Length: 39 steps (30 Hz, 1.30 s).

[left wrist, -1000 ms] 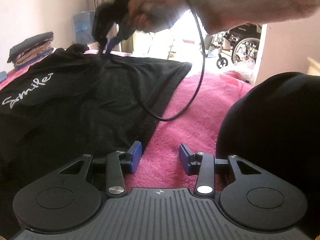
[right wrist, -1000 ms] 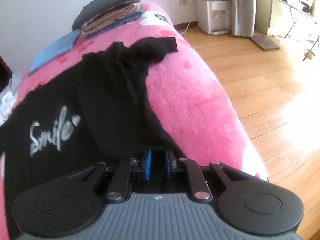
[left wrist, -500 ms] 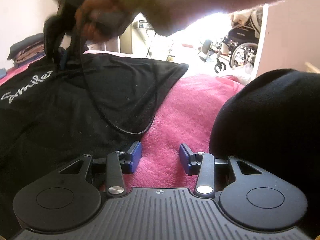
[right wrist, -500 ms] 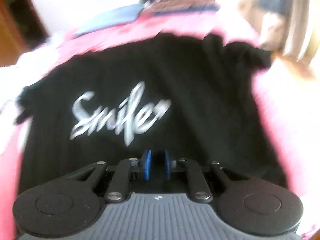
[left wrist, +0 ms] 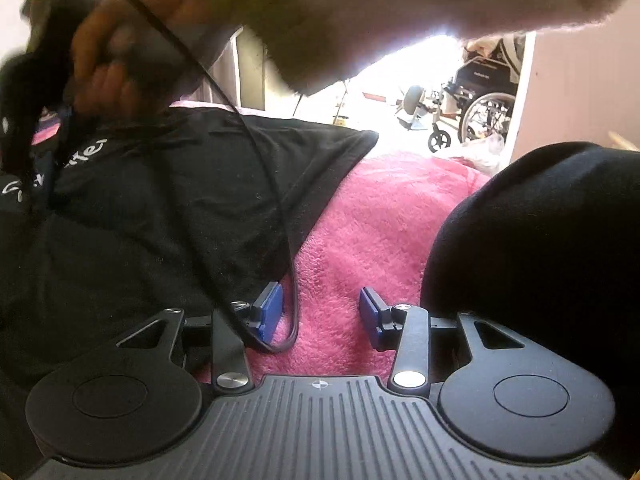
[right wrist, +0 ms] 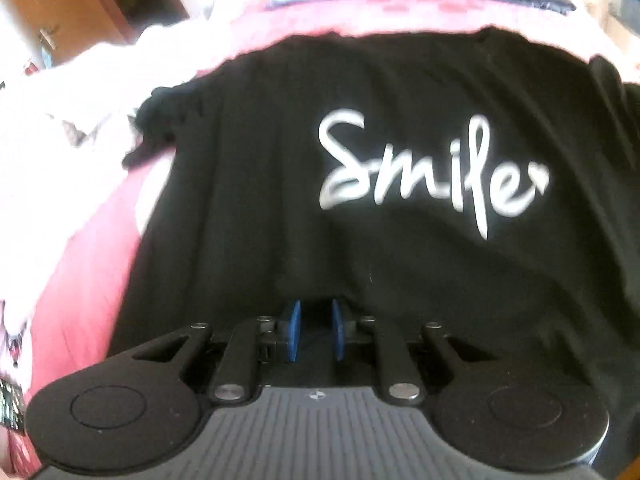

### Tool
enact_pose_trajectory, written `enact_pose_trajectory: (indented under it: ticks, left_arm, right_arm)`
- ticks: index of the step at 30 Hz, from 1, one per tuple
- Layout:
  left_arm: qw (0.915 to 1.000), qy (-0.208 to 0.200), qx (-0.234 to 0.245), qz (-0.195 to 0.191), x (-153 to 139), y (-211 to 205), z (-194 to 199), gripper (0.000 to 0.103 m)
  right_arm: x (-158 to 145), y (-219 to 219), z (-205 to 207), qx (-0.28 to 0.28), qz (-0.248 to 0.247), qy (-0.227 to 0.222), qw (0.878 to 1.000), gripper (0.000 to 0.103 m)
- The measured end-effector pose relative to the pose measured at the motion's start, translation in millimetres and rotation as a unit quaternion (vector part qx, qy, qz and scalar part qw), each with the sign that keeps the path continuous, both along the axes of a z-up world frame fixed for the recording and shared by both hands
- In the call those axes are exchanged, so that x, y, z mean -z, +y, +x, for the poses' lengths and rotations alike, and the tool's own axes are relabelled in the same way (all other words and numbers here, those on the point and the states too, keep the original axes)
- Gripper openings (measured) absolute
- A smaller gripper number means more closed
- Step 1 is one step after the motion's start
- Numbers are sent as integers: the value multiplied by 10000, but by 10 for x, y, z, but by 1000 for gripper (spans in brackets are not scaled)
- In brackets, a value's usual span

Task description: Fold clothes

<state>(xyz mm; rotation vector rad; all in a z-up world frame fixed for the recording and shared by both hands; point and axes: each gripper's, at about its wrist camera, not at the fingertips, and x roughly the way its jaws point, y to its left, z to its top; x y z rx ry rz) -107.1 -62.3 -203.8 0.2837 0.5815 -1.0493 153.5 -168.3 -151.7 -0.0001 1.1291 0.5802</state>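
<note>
Shirt (right wrist: 400,280) flat, lettering upright, collar far.

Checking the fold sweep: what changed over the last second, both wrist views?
The right gripper swept leftward in the left wrist view, dragging a fold of the black T-shirt it stays pinched on across the garment; its cable trailed after. In its own view, the Smile print came from the left to centre. Unchanged: left gripper open and still over the pink blanket.
</note>
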Motion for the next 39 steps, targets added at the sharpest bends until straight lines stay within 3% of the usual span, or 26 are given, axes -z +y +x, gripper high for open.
enact_pose_trajectory:
  ticks: [5,7,10,13,15,18,19,21,25,27,30,33,35,37,39]
  left_arm:
    - [9999,55,-54,-65,2,6,3,43]
    - [10000,-15,22,-14,4,15,6,43]
    - [9999,-98,118,41,9,39,18,42]
    - [10000,-45,84,5,-2,45,29,43]
    - [10000,20,31,-40,-7,44,33,43]
    - [9999,88,-35,-94,12,63,8,44]
    - [9999,63,-36,-87,21,62,3,44]
    - [10000,10,-1,-61,27,78,-9,44]
    - [10000,-21,22,-20,36,95,-13,44]
    - [10000,31,4,-41,20,63,-8,44]
    - [10000,53,10,-59,12,63,0,44]
    - [10000,60,23,-71,8,74,6,44]
    - [9999,64,32,-80,5,81,11,45]
    - [9999,69,40,-88,2,88,15,45]
    - [10000,45,14,-87,-22,105,13,45]
  right_arm:
    - [22,270,-588,-1474,-218,624,9869,19]
    - [196,503,-511,-1507,-538,335,9866,19]
    - [227,663,-51,-704,36,36,9975,18]
    - [53,702,4,-587,-15,-316,9978,19]
    - [15,685,-226,-1181,137,225,9927,19]
    - [203,803,-610,-2050,-42,950,9741,19]
    - [293,885,-650,-2174,-196,948,9713,18]
    - [349,1052,-460,-2098,62,768,9747,16]
    - [212,1157,218,-751,771,101,9941,18]
    - [155,1139,351,-609,826,187,9945,19]
    - [60,1121,116,-1389,660,459,9870,19]
    - [155,1141,-236,-2229,313,742,9715,19]
    - [280,1278,-226,-2196,264,697,9727,20]
    - [368,1432,-82,-1948,495,689,9772,19]
    - [266,1560,85,-1476,968,447,9833,19]
